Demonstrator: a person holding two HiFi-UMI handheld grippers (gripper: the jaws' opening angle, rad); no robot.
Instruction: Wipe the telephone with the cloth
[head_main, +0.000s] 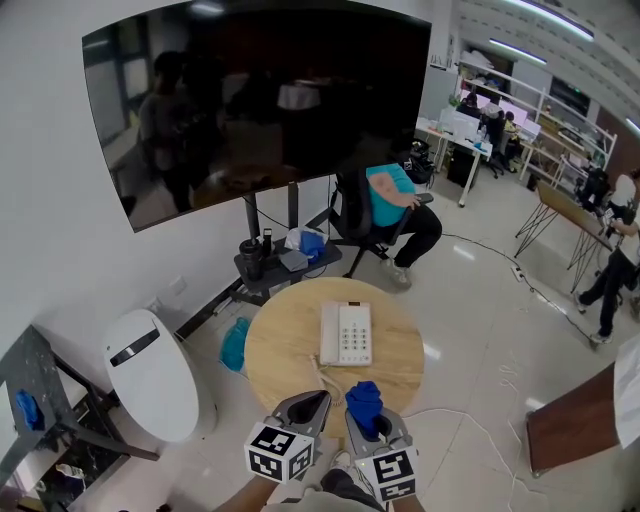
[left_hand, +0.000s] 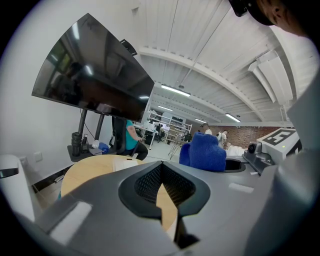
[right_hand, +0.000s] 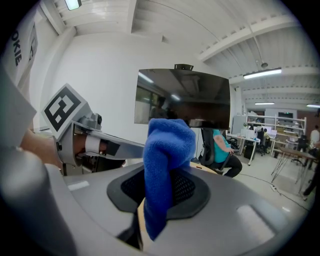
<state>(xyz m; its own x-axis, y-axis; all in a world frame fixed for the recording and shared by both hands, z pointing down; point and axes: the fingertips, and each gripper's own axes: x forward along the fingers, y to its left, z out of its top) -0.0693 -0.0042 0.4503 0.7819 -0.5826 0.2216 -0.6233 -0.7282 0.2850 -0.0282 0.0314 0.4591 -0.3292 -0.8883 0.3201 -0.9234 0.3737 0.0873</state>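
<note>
The telephone wipe looks not yet begun, and all of it remains to do. Nearest the viewer, two hand-held grippers sit side by side over the near edge of the table. The left gripper (head_main: 314, 403) has its jaws closed together with nothing between them. The right gripper (head_main: 366, 420) is clamped on a bunched blue cloth (head_main: 364, 402), which stands up in a fold above the jaws. The cloth is near the telephone but apart from it, touching nothing else. Just beyond, the telephone (head_main: 346, 333), white with a keypad and its handset in place, lies flat around the middle of a round, pale wooden table (head_main: 285, 350); the tabletop around it is bare. Left of the table, a teal object (head_main: 235, 343) lies on the glossy pale floor and a white rounded appliance (head_main: 150, 372) stands near the wall. Behind the table, a low dark stand (head_main: 285, 265) holds bottles and small items under a large dark wall screen (head_main: 260, 100). A person in a teal top (head_main: 393, 203) sits on a chair beside it. Far right, desks and shelving (head_main: 485, 120) fill an open workroom with other people.
</note>
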